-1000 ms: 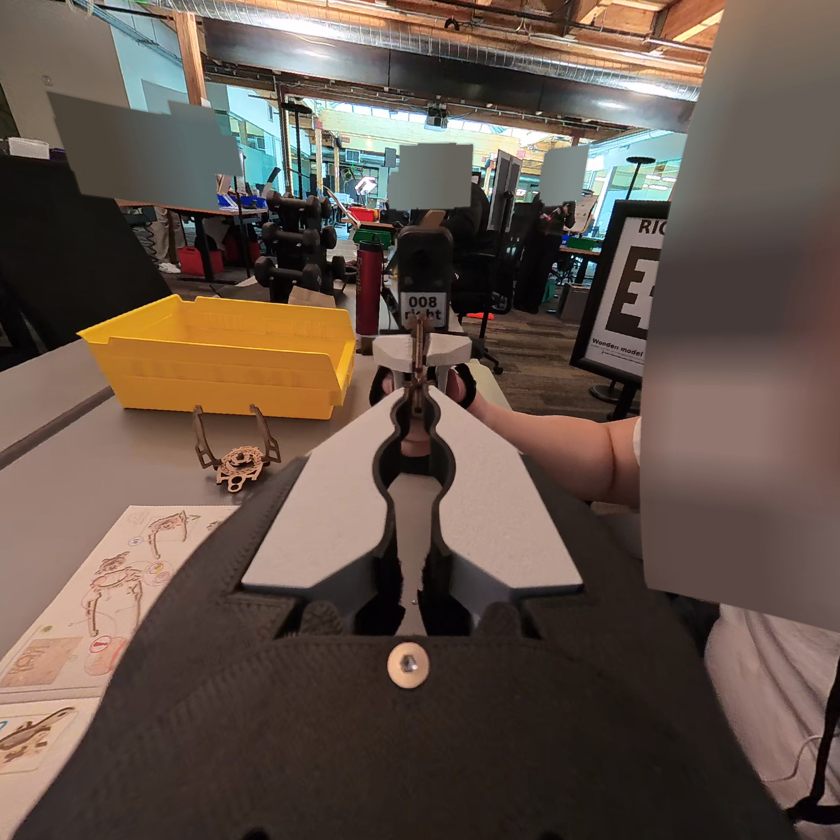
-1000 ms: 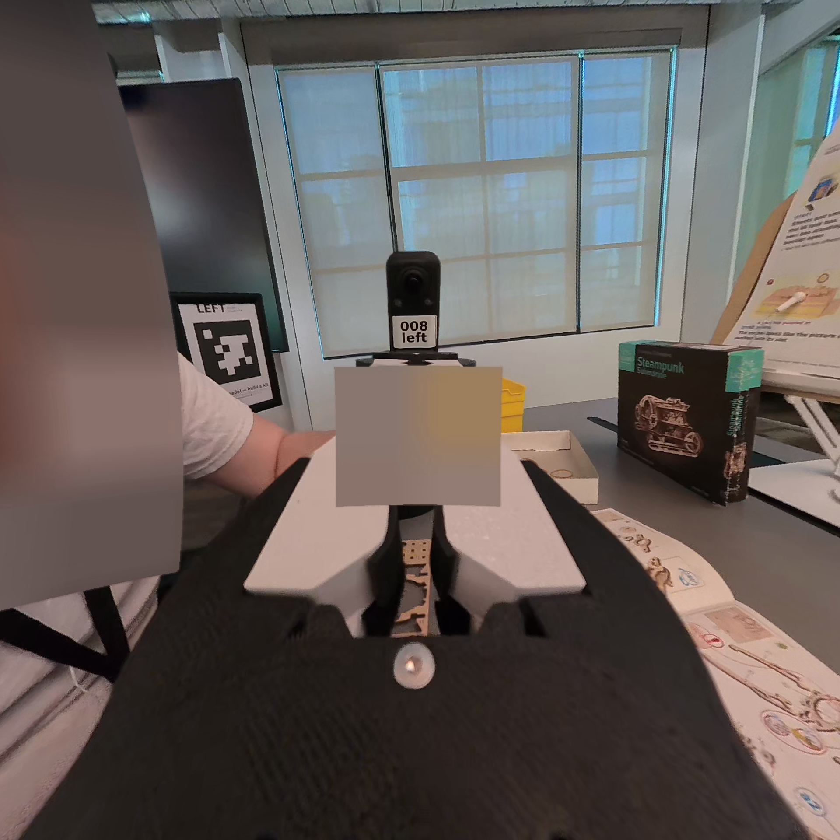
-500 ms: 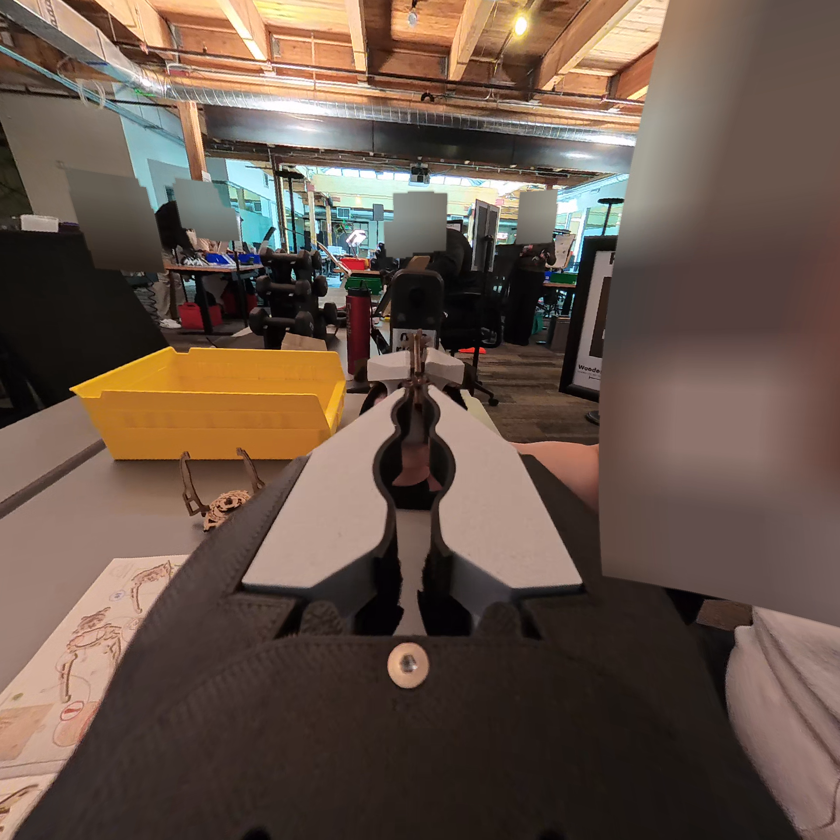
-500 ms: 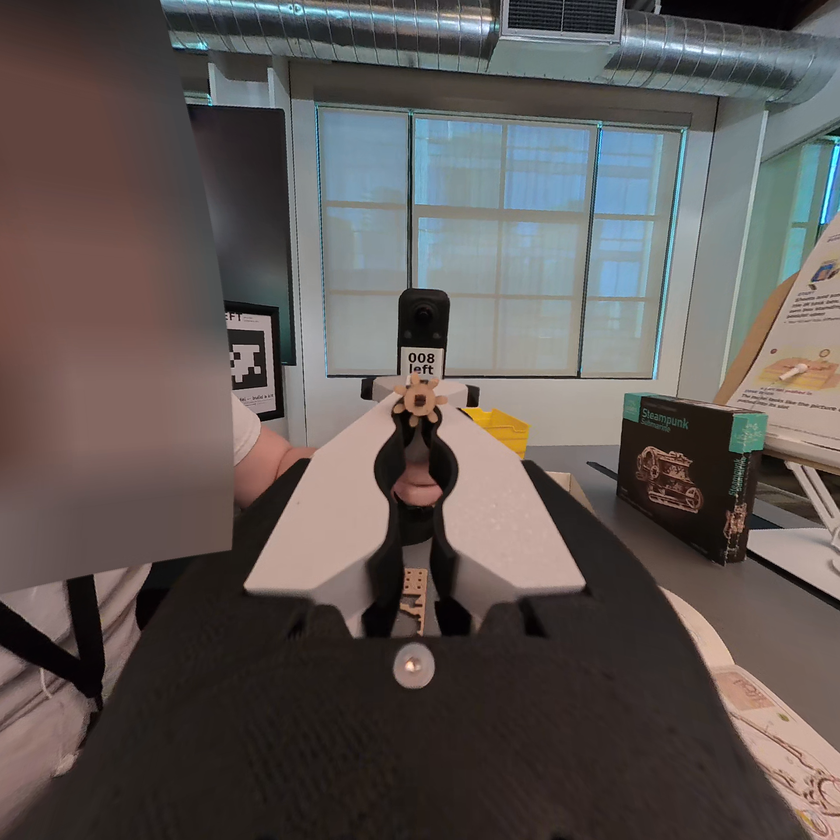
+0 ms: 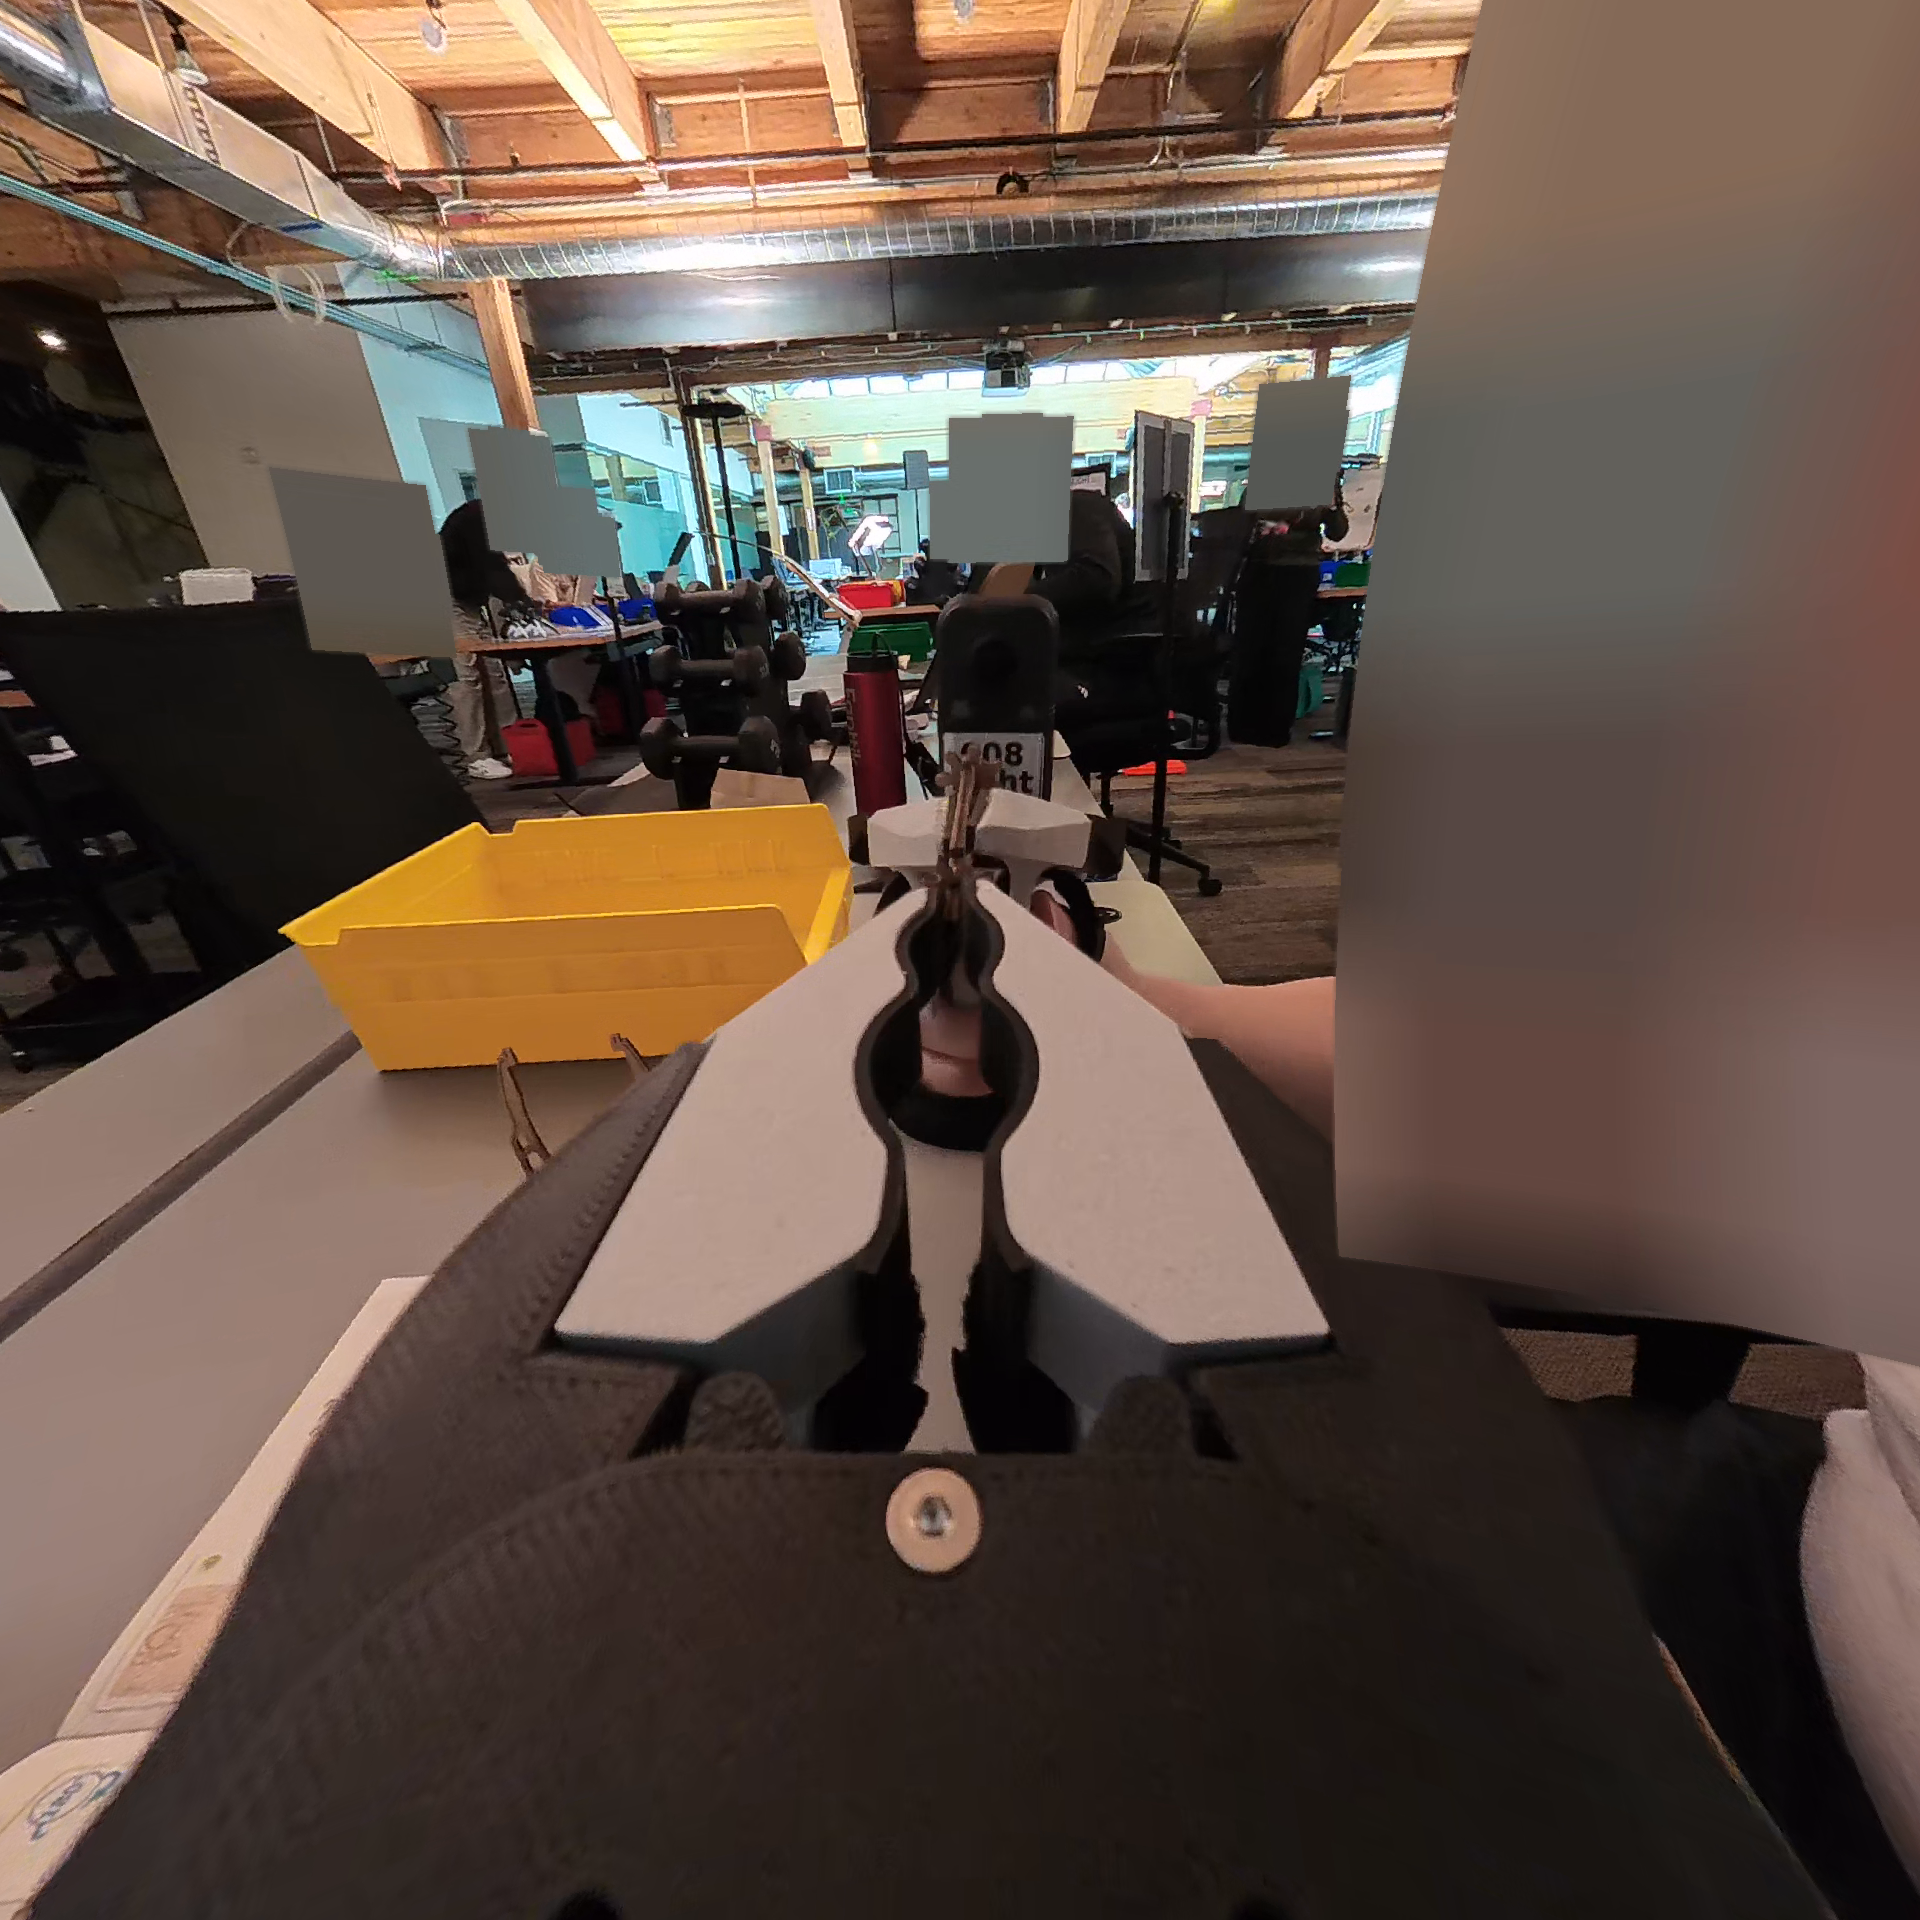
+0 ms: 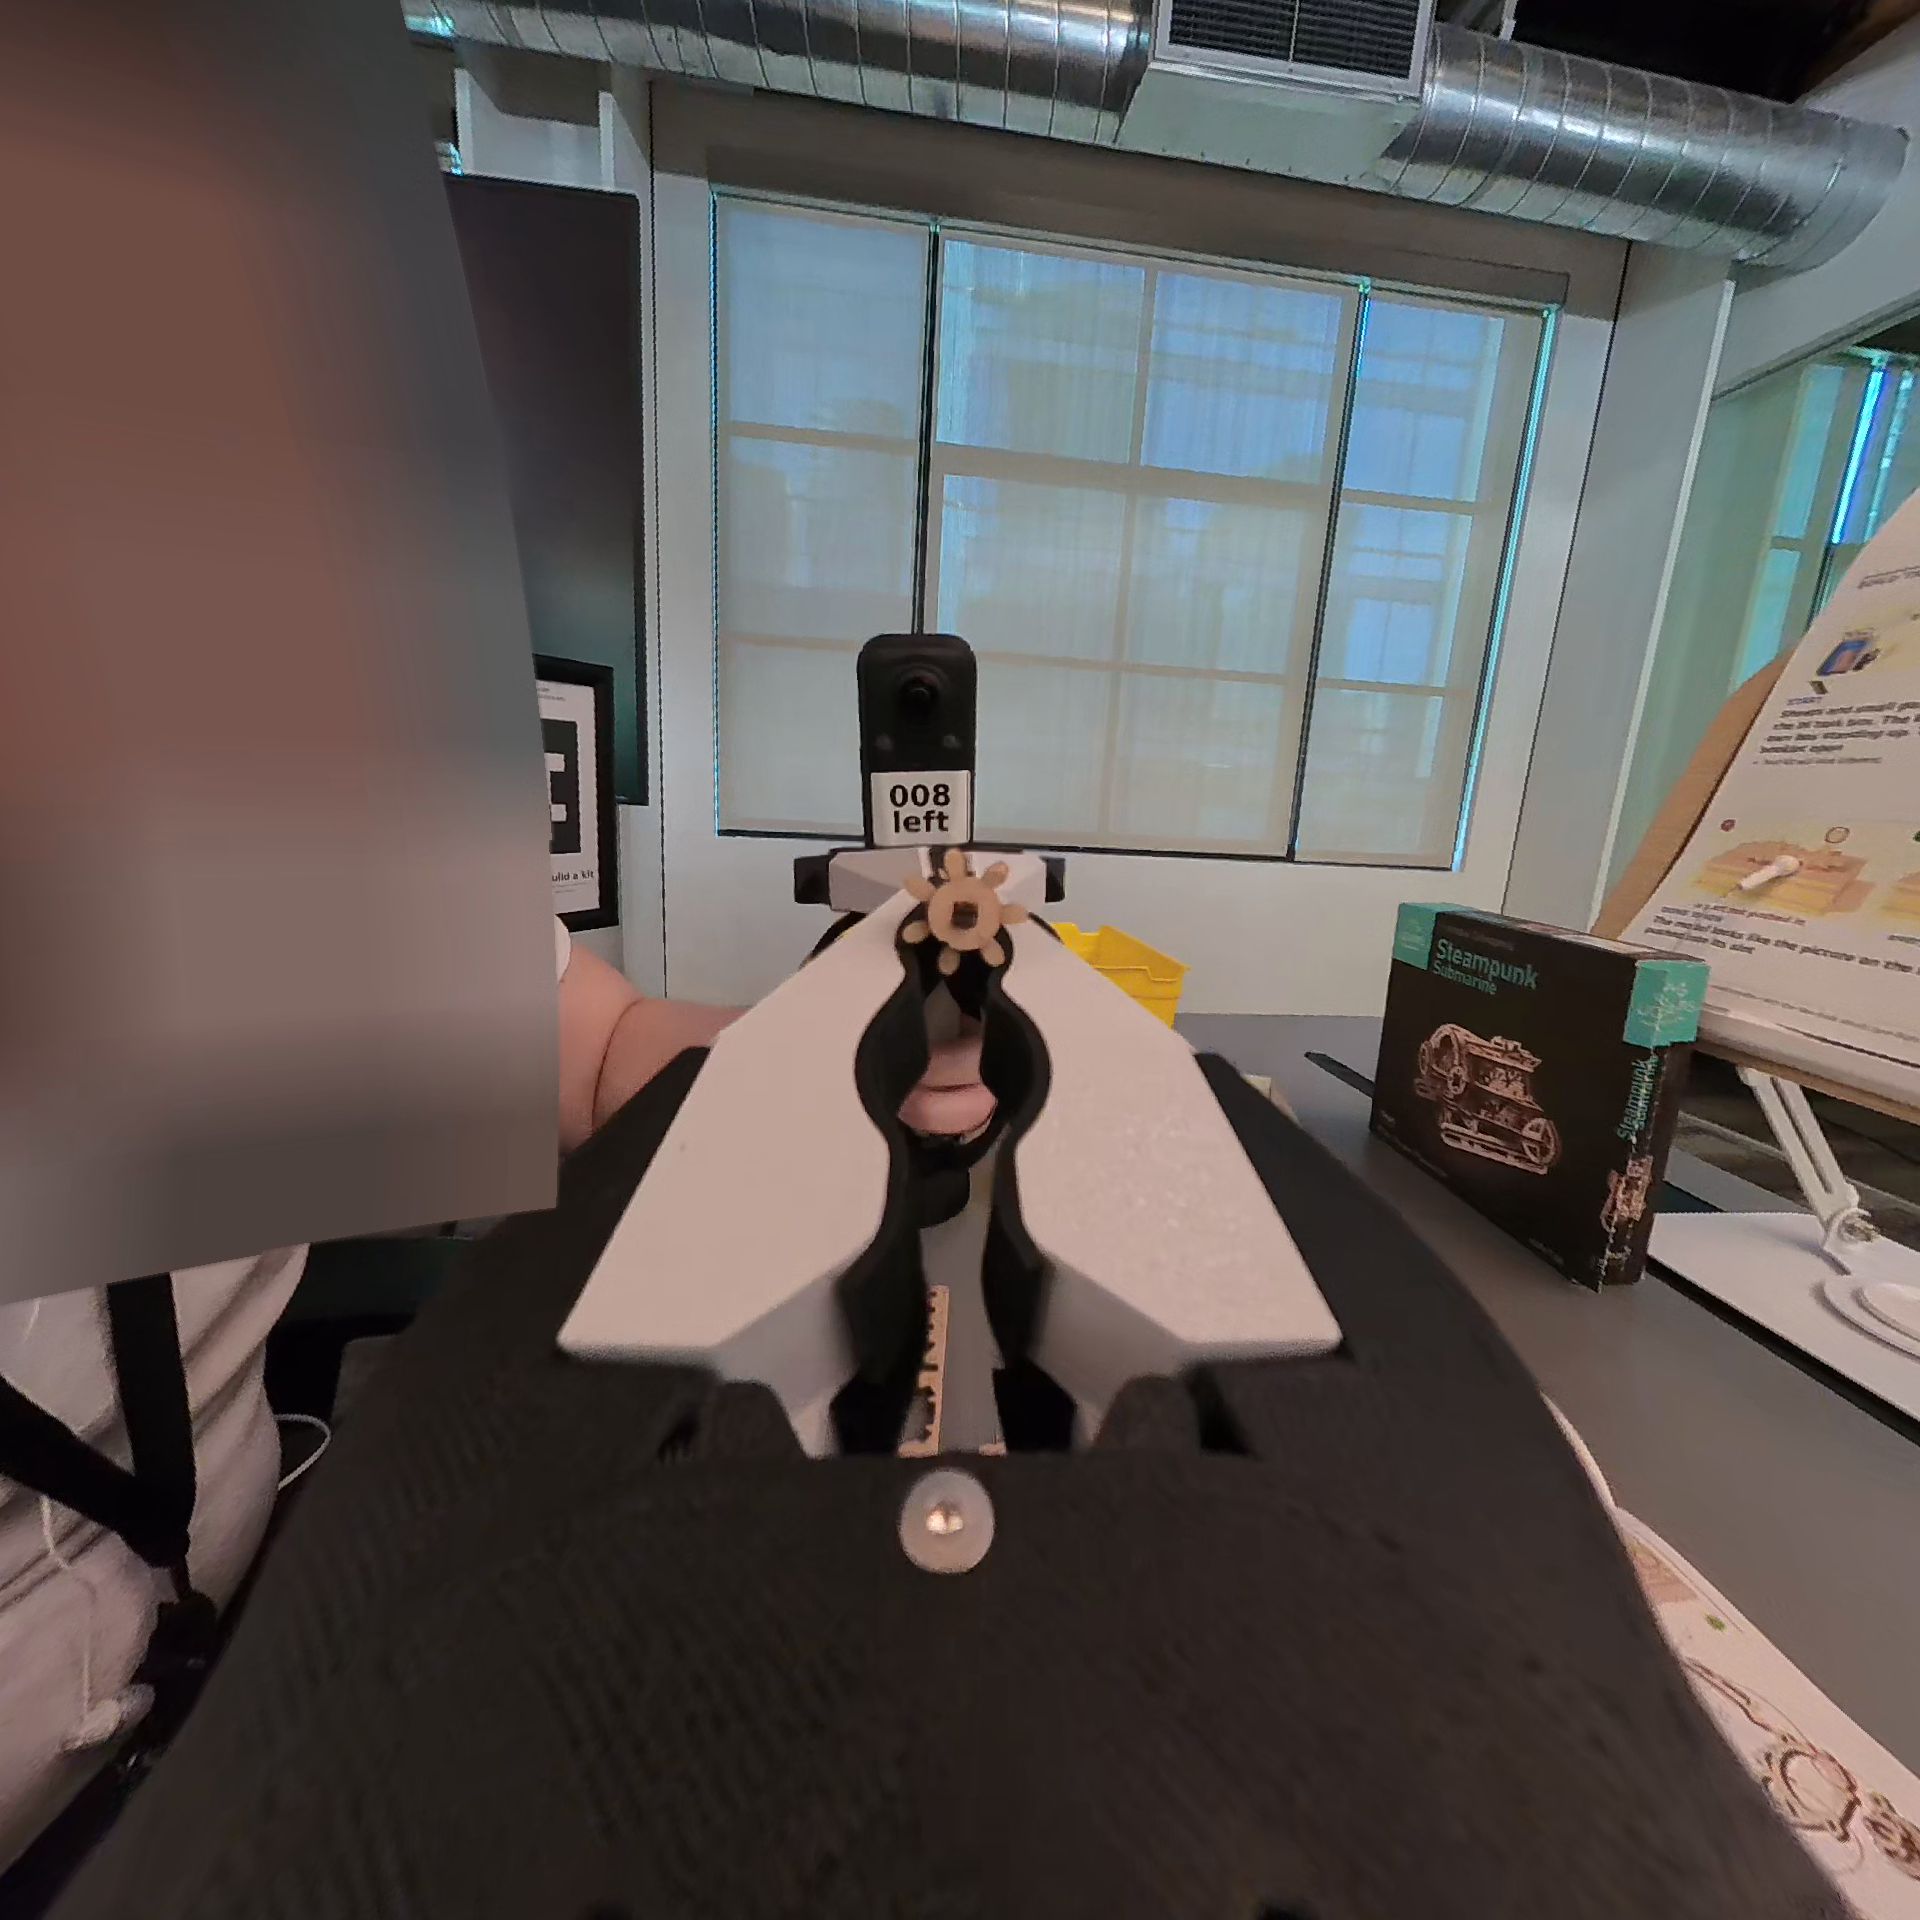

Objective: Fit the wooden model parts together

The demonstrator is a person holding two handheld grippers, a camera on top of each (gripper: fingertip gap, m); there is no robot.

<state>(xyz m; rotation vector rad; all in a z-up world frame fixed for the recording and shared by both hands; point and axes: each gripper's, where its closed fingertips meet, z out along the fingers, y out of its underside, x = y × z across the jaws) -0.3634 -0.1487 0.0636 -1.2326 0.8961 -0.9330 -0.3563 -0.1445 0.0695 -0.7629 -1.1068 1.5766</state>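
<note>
My left gripper [image 5: 958,902] is shut on a thin wooden part [image 5: 961,821] that I see edge-on and that sticks up from its tips. My right gripper [image 6: 961,940] is shut, with a small wooden gear [image 6: 961,920] face-on at its tips. The two grippers point at each other, tip to tip, in the air above the grey table [image 5: 208,1195]. The right gripper's white fingers [image 5: 1023,826] show just behind the thin part. The left gripper's fingers [image 6: 862,878] show just behind the gear. I cannot tell how the two parts touch.
A yellow bin [image 5: 582,935] stands at the left, with a dark wooden claw-shaped part [image 5: 520,1127] in front of it. Instruction sheets lie on the table [image 5: 156,1662] [image 6: 1818,1766]. A dark model box [image 6: 1527,1091] and a display board [image 6: 1829,883] stand at the right. A person's forearm [image 5: 1247,1029] is close by.
Both grippers have risen and tipped upward, staying tip to tip. The table, bin and sheets have sunk lower in both views. The gear now shows at the right tips.
</note>
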